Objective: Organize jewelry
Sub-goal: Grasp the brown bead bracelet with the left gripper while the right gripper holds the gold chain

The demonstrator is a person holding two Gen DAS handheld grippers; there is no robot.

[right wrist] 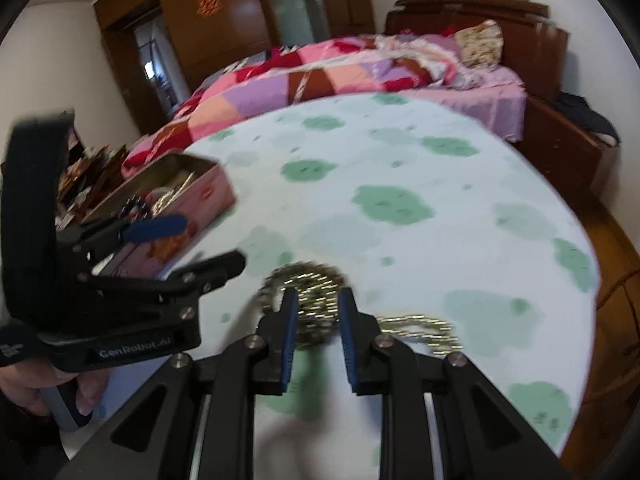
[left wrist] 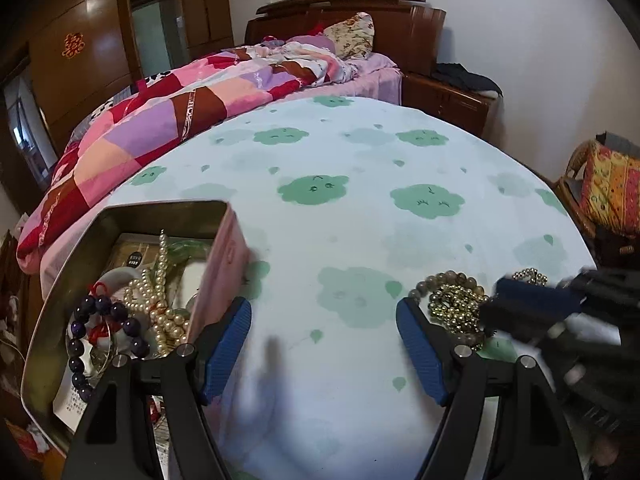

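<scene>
Jewelry's in two spots rn: a gold bead chain point(right wrist: 316, 312) heaped on a grey bead bracelet point(left wrist: 448, 280) on the near right of the round table point(left wrist: 360, 152), w/ a second gold strand point(right wrist: 420, 330) trailing beside it. Rest sits in a pink tin point(left wrist: 230, 248) on the table's left: pearl strand point(left wrist: 160, 292), purple bead bracelet point(left wrist: 100, 332), some cards under them.

Right gripper point(right wrist: 318, 336) is down over the gold heap, jaws a little apart w/ beads between them, pads not pressing afaict (blurry tho). Left gripper point(left wrist: 324, 344) hangs above bare cloth between tin and heap, jaws spread wide, nothing in them. A hand point(right wrist: 48, 384) grips its handle.

Table has a pale cloth w/ green cloud-face print. Behind it a bed point(left wrist: 200, 92) w/ patchwork pink/red quilt, floral pillow point(left wrist: 352, 34), dark wood headboard, big brown wardrobe point(left wrist: 80, 52), white walls. Wicker chair point(left wrist: 600, 184) w/ orange cushion at right.
</scene>
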